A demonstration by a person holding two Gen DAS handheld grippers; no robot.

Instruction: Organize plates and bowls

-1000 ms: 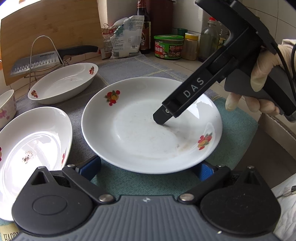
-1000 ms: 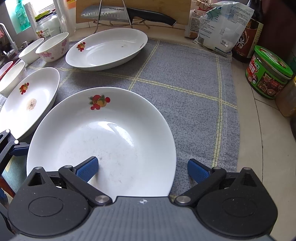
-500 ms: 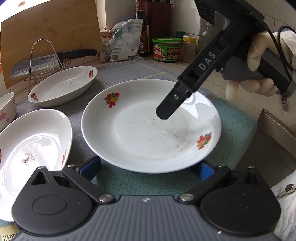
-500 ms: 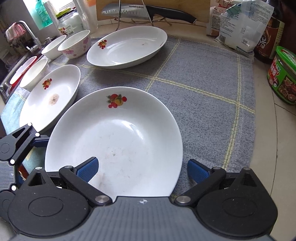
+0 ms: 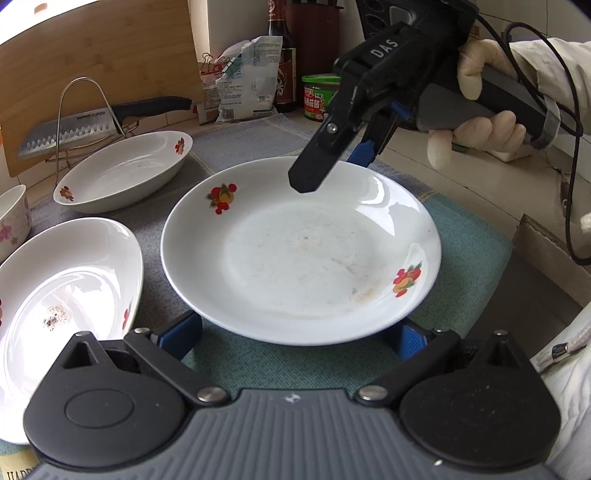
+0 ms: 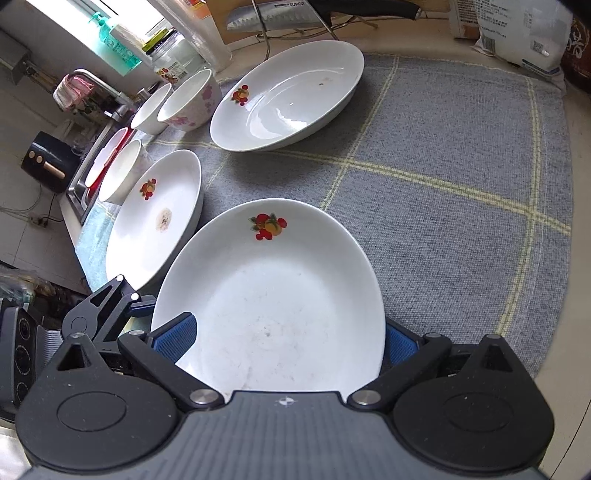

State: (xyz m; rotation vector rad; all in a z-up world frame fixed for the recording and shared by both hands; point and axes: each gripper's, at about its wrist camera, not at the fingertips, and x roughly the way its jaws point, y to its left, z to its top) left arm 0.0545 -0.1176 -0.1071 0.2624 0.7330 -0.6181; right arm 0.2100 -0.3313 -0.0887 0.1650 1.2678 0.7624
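Raised right claw [image 5: 347, 162] now hides plate [image 5: 301, 254] rim.

I see a big knife [image 5: 88, 123] lying on a wire stand [image 5: 86, 107], with a wooden board [image 5: 110, 62] leaning behind it. Near it are a white bag [image 5: 245, 83], a dark bottle [image 5: 282, 55] and a green tub [image 5: 319, 96]. A grey mat [image 6: 443, 177] with yellow lines covers the worktop [image 6: 569, 369].

Bright daylight from the window [image 6: 110, 22] puts glare on the plates [image 5: 380, 192]; sharp focus, edges fisheye-bent.
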